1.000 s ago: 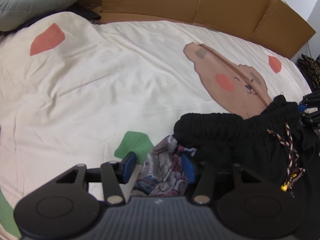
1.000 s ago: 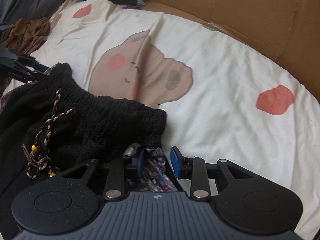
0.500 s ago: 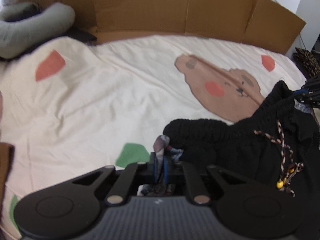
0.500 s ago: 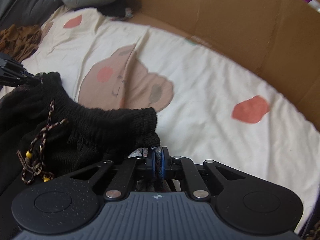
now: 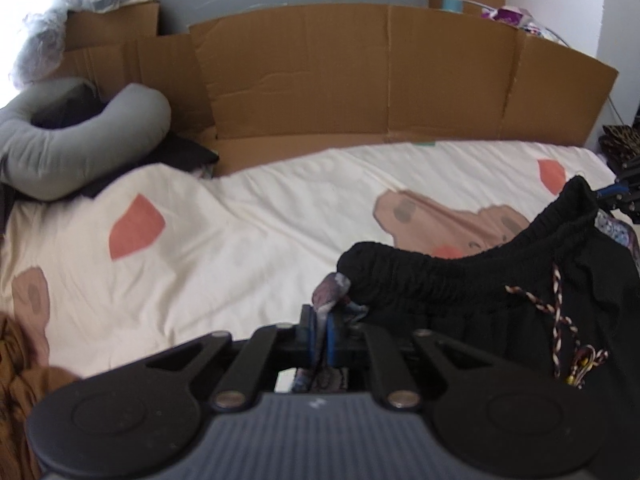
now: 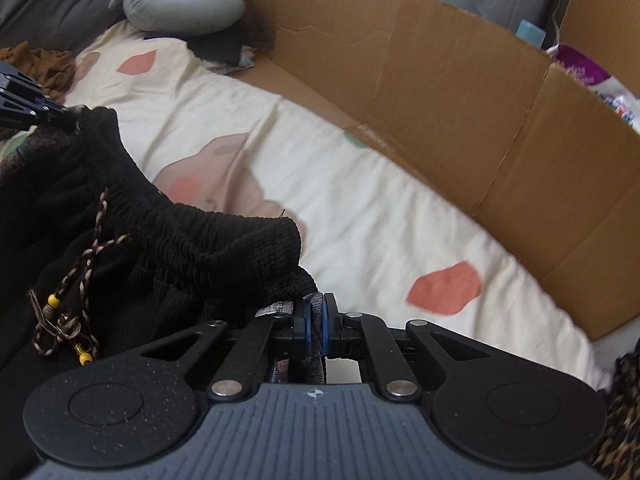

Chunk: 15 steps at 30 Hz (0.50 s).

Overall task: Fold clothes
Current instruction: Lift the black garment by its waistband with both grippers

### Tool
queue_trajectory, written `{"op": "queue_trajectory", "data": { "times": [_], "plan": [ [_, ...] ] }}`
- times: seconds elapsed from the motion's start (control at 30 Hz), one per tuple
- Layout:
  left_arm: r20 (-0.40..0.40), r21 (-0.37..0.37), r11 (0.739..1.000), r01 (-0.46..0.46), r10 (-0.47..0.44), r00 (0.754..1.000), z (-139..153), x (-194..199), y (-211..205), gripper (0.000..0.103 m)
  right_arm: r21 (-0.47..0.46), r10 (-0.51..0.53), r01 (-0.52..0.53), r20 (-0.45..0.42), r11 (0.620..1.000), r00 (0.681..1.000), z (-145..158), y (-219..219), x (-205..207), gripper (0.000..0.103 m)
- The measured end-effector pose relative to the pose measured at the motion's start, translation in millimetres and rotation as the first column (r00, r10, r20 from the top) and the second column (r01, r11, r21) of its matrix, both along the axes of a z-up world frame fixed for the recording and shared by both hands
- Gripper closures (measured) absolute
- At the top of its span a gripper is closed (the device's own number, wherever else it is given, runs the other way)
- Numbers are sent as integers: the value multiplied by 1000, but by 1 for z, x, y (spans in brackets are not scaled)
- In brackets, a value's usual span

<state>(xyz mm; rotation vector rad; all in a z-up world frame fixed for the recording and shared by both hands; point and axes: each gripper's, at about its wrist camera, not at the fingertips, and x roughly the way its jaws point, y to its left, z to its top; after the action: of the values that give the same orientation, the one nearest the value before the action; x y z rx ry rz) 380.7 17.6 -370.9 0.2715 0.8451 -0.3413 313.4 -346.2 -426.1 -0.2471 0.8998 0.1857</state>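
Observation:
A black garment with an elastic waistband and a braided, beaded drawstring hangs between my two grippers above a cream bear-print bedsheet. My left gripper is shut on a grey-purple patterned cloth edge at the waistband's left corner. At the other corner my right gripper is shut on the same patterned cloth. Each gripper shows at the edge of the other's view: the right gripper and the left gripper. The garment's lower part is hidden.
A cardboard wall runs along the far side of the bed. A grey neck pillow lies at the far left. Brown cloth and a leopard-print cloth lie at the bed's edges.
Both grippers went from open around the patterned cloth to shut on it, then rose. The waistband lifted off the sheet, and both views tilted up toward the cardboard wall.

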Motion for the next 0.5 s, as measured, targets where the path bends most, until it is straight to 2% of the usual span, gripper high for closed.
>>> {"op": "queue_trajectory", "data": {
  "times": [0.1,0.5],
  "plan": [
    [20,7,1000,-10,10,1000,3,11,-1,97,-53,29,-28,13,998,999,6,2,15,101],
    [100,47,997,-56,51,994,23,49,0,97,-168,13,3,94,986,995,29,11,76,101]
  ]
}}
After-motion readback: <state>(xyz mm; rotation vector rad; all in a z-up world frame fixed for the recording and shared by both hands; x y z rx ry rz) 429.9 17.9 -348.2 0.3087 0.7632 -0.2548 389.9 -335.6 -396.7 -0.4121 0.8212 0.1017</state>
